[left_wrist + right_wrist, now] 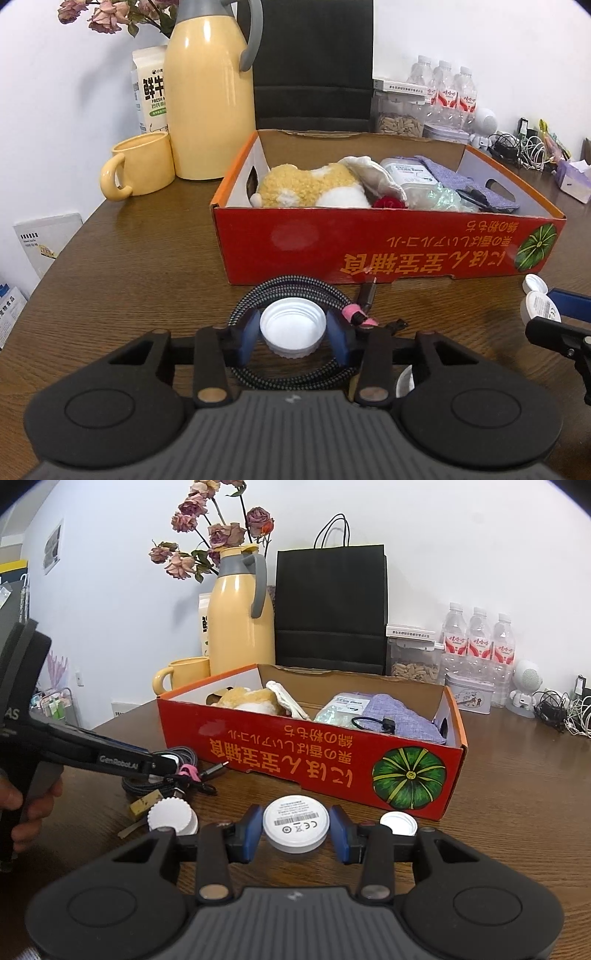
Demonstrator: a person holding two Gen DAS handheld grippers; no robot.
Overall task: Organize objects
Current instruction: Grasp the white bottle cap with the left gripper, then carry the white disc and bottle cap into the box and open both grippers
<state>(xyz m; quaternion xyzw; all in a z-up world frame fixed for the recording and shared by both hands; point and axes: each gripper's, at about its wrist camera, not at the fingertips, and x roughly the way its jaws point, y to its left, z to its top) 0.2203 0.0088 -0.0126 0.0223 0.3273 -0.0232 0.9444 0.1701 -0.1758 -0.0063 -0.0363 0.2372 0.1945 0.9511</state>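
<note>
My left gripper is shut on an upturned white bottle cap, its blue pads touching both sides. It sits over a coiled braided cable just in front of the red cardboard box. My right gripper is shut on a white round disc with a printed label, low over the table by the box's front wall. The left gripper also shows in the right wrist view, held by a hand. The box holds a yellow plush toy, cloths and packets.
Loose white caps lie near the right gripper; a further cap lies at the box's corner. A yellow thermos, yellow mug, black paper bag, water bottles and tangled cables stand behind the box.
</note>
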